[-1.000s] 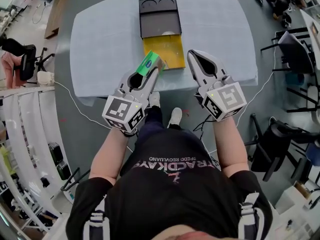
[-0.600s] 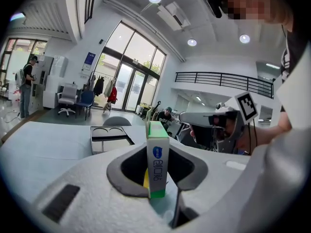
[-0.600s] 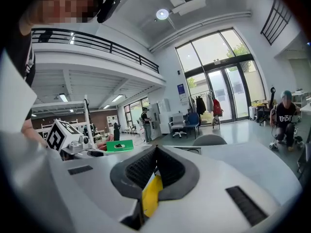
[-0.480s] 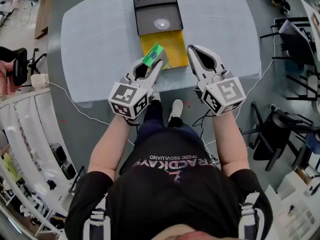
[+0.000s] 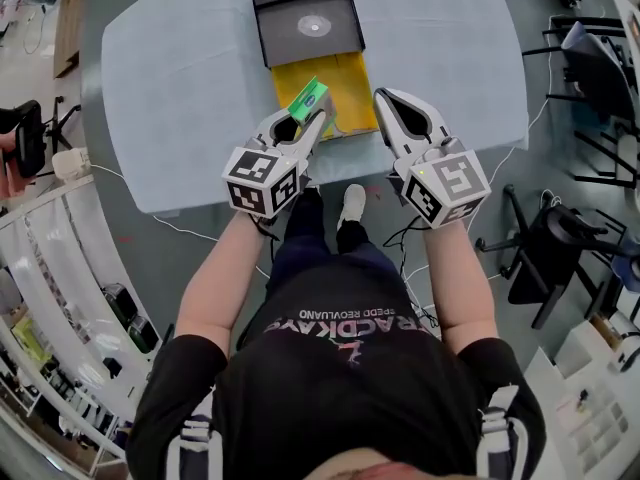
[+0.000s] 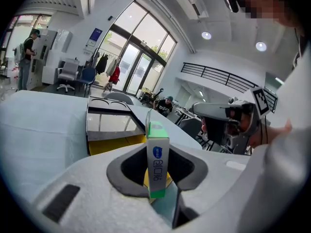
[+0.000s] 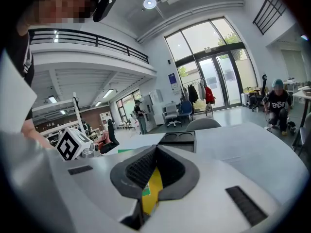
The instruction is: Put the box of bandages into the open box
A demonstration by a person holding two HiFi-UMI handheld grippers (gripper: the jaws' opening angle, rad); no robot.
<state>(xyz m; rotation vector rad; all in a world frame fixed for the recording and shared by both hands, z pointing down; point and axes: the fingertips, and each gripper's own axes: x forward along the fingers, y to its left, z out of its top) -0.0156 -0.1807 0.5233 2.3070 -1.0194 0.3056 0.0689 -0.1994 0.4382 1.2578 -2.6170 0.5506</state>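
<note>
The left hand-held gripper (image 5: 313, 120) is clenched on the box of bandages (image 6: 158, 161). Its own view shows the narrow green and white carton standing upright between the two jaws, gripped by its flat faces with the green top end poking above them. Just past that carton lies the open box (image 5: 350, 78), its yellow inside facing up and its black lid (image 5: 305, 23) folded back away from the person. All of it sits on the pale-covered worktop (image 5: 180, 68). Compared with a second ago, the carton has shifted in the head view. Then it sat at the near left corner of the yellow tray, over its edge; now it lies further in, over the near left part of the yellow floor. Both arms have come forward past the worktop's near edge. The right hand-held gripper (image 5: 388, 103) is just beside the tray's near right corner, with its jaws drawn together on nothing and only a sliver of yellow showing through the slit between them. It plays no part in the grip. I judge the carry to be almost done. The carton is over its target, though no view shows whether it touches the bottom yet. What seems left is a short lowering and then letting the left jaws go.
</note>
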